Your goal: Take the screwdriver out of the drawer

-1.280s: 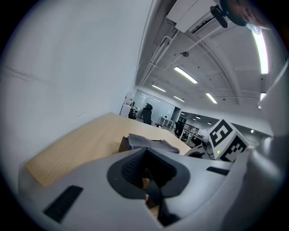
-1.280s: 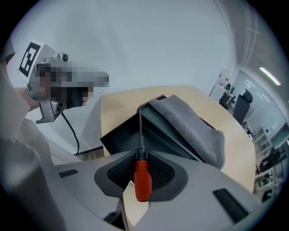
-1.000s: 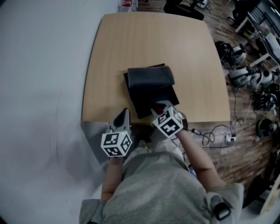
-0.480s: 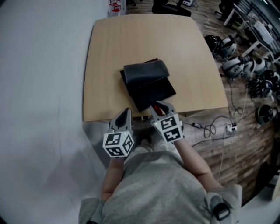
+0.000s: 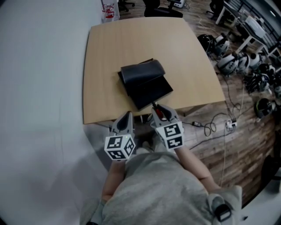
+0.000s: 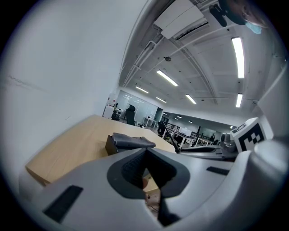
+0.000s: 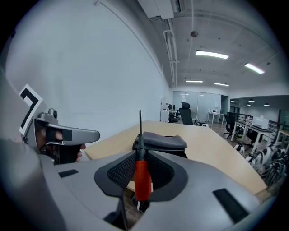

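A black drawer box (image 5: 145, 83) with a dark cloth-like top sits mid-table, its drawer pulled out toward me. My right gripper (image 5: 158, 110) hovers at the table's front edge, just clear of the drawer, and is shut on the screwdriver (image 7: 142, 178). The red handle sits between the pads and the thin dark shaft (image 7: 140, 126) points up and forward. The box (image 7: 165, 140) lies ahead of it. My left gripper (image 5: 127, 115) is beside it to the left, off the table edge, shut and holding nothing. In the left gripper view the box (image 6: 130, 141) is ahead.
The light wooden table (image 5: 109, 52) has a small red-and-white item (image 5: 109, 9) at its far left corner. Cables and a power strip (image 5: 228, 127) lie on the wooden floor at right, with helmets and gear (image 5: 232, 61) beyond. A white wall runs along the left.
Both grippers have drawn back toward me. The right one, with the screwdriver, has left the drawer and rolled; it now sits at the table's front edge.
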{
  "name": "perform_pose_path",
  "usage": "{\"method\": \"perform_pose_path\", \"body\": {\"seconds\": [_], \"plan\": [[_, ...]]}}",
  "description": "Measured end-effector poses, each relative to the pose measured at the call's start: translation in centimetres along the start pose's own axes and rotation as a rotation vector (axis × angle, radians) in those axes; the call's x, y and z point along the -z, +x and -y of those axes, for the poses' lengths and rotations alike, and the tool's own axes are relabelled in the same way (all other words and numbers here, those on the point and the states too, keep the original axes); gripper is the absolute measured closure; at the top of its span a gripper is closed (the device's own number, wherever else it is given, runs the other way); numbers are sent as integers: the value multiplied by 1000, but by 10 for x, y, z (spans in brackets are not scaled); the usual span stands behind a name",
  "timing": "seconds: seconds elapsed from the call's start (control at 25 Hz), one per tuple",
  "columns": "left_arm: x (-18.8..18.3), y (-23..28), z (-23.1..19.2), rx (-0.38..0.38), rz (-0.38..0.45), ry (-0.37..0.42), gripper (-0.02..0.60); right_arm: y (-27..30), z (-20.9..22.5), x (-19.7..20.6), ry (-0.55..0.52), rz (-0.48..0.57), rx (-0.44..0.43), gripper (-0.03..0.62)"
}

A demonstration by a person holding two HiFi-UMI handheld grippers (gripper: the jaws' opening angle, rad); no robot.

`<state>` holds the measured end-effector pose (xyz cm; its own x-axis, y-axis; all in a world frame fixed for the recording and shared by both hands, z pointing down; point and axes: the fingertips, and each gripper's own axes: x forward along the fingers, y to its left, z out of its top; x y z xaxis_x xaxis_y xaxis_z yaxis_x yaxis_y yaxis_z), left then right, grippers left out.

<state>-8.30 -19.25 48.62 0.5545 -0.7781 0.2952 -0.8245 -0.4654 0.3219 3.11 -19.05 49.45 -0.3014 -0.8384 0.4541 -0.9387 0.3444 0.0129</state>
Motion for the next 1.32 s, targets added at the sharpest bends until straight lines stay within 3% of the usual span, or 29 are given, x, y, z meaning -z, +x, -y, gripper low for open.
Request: {"method": "perform_pose_path", "body": {"seconds": [0.32,1.32], "plan": [[-3,-4,-6,4,18,2,583,-9,3,1,-17,22,33,513],[-11,27,-1,1,16,-7,583,6,23,-19,-8,54,-1,513]]}}
